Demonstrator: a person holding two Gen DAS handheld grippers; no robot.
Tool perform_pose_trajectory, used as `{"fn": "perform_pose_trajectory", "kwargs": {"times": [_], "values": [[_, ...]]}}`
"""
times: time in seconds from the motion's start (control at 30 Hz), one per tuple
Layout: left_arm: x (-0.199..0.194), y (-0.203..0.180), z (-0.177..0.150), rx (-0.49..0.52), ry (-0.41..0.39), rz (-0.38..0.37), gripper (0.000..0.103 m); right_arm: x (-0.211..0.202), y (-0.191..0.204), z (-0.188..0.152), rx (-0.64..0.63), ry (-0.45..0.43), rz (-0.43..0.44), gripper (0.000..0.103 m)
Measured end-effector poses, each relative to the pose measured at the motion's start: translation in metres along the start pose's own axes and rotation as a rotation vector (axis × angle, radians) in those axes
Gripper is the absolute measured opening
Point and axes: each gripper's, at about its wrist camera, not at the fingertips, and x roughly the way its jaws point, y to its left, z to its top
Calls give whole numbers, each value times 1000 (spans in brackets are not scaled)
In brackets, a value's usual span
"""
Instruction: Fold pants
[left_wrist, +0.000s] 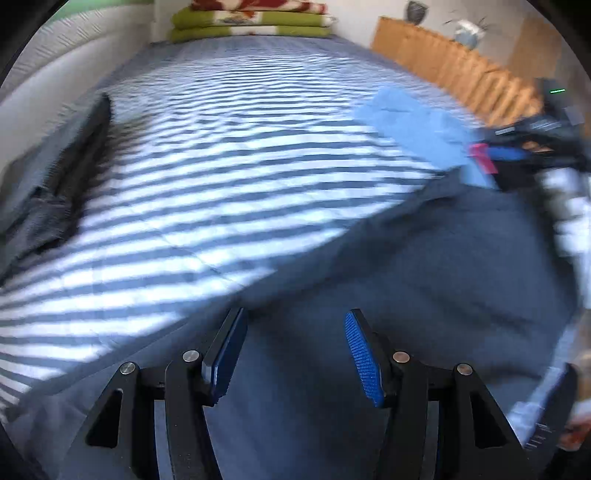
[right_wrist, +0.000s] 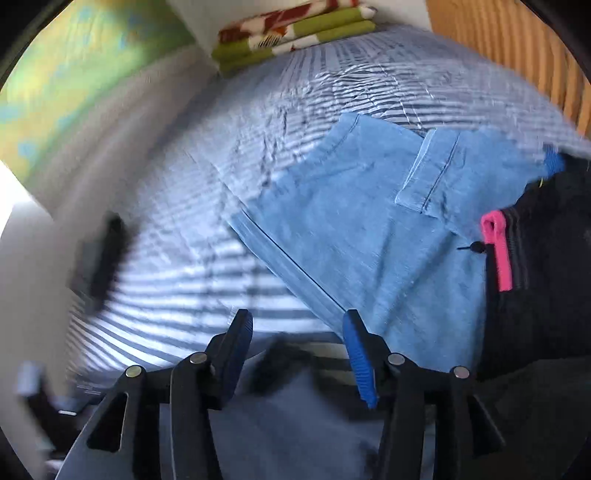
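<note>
the left claw (left_wrist: 295, 350) is wide open and holds nothing; it hangs over the grey pants (left_wrist: 424, 288), which spread across the near part of the striped bed (left_wrist: 221, 166) and run off toward the right. the right claw (right_wrist: 297, 354) is wide open too, empty, with grey cloth and a strip of bed sheet below it. both views are smeared by motion, so edges of the cloth are hard to read.

the main risk, as i judge it, is a wrong pick. a blue garment (right_wrist: 369, 229) lies just beside the pants, and a black garment (right_wrist: 546, 277) with a pink loop (right_wrist: 496, 251) overlaps it at the right. a claw closing near that border can take the blue or black cloth along with the pants, or instead of them.

a second risk is pinching the sheet: the bed cover is soft and wrinkled, and a low grasp can gather it with the pants and drag it into the fold.

third, the two claws may grip uneven points, since no waistband or hem is clear here; the fold would then come out skewed. a dark item (left_wrist: 74, 147) lies at the far left, well apart, and seems no hazard.
</note>
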Motion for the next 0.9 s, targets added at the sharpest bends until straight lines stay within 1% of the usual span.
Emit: {"fn": "perform_pose_trajectory", "kwargs": {"times": [0.03,0.07,0.1,0.17,0.23,0.27,0.3,0.33,0.4,0.47,0.53,0.6,0.67,0.73,0.77,0.83,0.9], "values": [[6,6,2,-12,11,30,59,-5,-1,-1,6,-7,2,47],[12,14,3,-37,22,53,59,-5,6,-4,-30,15,6,47],[14,20,3,-58,20,53,59,-3,12,-8,-68,35,11,46],[14,33,4,-101,9,55,59,3,26,-21,-160,80,-5,37],[5,42,2,-148,-6,38,59,26,46,-37,-263,162,-29,32],[0,45,0,-163,-12,29,59,34,50,-40,-283,181,-38,31],[-8,49,-3,-182,-18,18,59,49,55,-43,-300,208,-69,31],[-17,52,-7,-195,-27,8,59,58,56,-46,-303,216,-98,31],[-43,62,-23,-226,-56,-1,59,78,54,-41,-312,197,-208,31],[-71,73,-40,-258,-71,24,59,89,49,-34,-314,172,-317,31],[-102,99,-67,-313,-88,72,59,85,41,-30,-262,176,-284,31],[-125,127,-94,-374,-94,148,59,66,37,-33,-213,154,-247,31],[-143,166,-126,-466,-79,228,60,47,40,-43,-224,149,-197,31],[-155,194,-152,-542,-63,298,61,26,48,-65,-261,172,-141,31],[-162,213,-171,-598,-53,332,61,16,54,-79,-289,186,-118,31],[-171,238,-200,-688,-46,329,61,2,67,-111,-349,213,-95,32],[-175,251,-219,-733,-46,326,61,-10,77,-147,-416,247,-92,31]]}}
